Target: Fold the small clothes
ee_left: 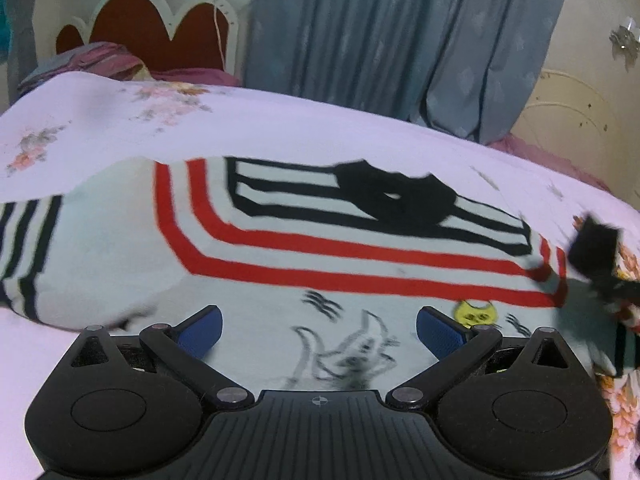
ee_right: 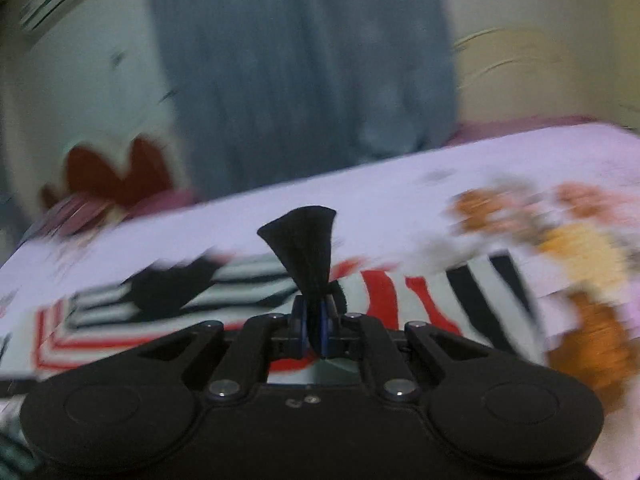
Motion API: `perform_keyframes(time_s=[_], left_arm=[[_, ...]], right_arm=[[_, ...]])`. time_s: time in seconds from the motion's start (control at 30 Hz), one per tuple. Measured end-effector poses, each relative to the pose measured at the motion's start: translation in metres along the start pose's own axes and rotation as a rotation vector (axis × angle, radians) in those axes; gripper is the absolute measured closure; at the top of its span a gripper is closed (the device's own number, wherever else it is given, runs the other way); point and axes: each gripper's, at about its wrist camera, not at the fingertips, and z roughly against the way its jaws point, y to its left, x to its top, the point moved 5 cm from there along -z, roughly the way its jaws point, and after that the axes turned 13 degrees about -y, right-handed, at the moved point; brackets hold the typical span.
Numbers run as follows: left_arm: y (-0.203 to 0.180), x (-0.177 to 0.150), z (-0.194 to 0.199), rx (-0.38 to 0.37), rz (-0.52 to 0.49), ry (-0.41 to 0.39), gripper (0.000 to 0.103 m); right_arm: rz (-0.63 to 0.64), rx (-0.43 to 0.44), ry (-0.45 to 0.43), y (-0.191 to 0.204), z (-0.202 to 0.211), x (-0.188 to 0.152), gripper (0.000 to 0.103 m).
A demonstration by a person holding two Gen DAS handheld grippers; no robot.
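My right tool (ee_right: 314, 320) pinches the black cuff (ee_right: 304, 236) of a striped sweater (ee_left: 320, 248) spread on the bed (ee_left: 100, 120) ahead, my left tool (ee_left: 319, 330) gaping empty above it, folding barely begun, I judge.
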Motion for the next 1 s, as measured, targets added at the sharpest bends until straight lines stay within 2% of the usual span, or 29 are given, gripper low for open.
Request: perform_keyframes(time_s=[0.23, 0.37, 0.4, 0.43, 0.5, 0.57, 0.6, 0.63, 0.67, 0.7, 0.8, 0.9, 0.97, 1.0], left_arm=[[0.041, -0.001, 0.004, -0.008, 0.047, -0.006, 0.0], [0.045, -0.008, 0.001, -0.032, 0.051, 0.011, 0.0], [0.043, -0.009, -0.001, -0.045, 0.053, 0.016, 0.001], [0.04, -0.01, -0.002, -0.06, 0.054, 0.018, 0.001], [0.03, -0.01, -0.005, -0.1, 0.058, 0.017, 0.001], [0.017, -0.007, -0.007, -0.151, 0.069, 0.011, 0.001], [0.007, -0.004, -0.011, -0.182, 0.073, 0.007, 0.001], [-0.001, -0.003, -0.014, -0.21, 0.076, 0.009, 0.014], [-0.011, -0.002, -0.019, -0.239, 0.084, 0.019, 0.02], [-0.021, -0.003, -0.025, -0.268, 0.098, 0.037, 0.026], [-0.049, -0.009, -0.045, -0.33, 0.146, 0.101, 0.027], [-0.071, -0.018, -0.065, -0.337, 0.172, 0.148, 0.033], [-0.082, -0.023, -0.08, -0.326, 0.183, 0.17, 0.046], [-0.087, -0.024, -0.085, -0.306, 0.163, 0.167, 0.063]], right_arm=[[0.101, 0.116, 0.116, 0.087, -0.023, -0.052, 0.096], [0.139, 0.118, 0.157, 0.107, -0.028, -0.075, 0.093], [0.16, 0.118, 0.142, 0.111, -0.028, -0.077, 0.086], [0.174, 0.125, 0.14, 0.114, -0.026, -0.078, 0.072], [0.194, 0.172, 0.15, 0.121, -0.024, -0.079, 0.052], [0.185, 0.184, 0.115, 0.123, -0.01, -0.069, 0.063], [0.158, 0.183, 0.095, 0.118, -0.005, -0.064, 0.077], [0.129, 0.166, 0.083, 0.111, 0.001, -0.058, 0.091], [0.103, 0.129, 0.064, 0.1, 0.009, -0.052, 0.093], [0.082, 0.095, 0.046, 0.091, 0.013, -0.047, 0.09], [0.011, -0.033, 0.005, 0.047, 0.029, -0.031, 0.09], [-0.048, -0.168, -0.032, 0.001, 0.044, -0.019, 0.09], [-0.093, -0.231, -0.041, -0.025, 0.052, -0.014, 0.09], [-0.112, -0.255, -0.043, -0.035, 0.054, -0.013, 0.09]])
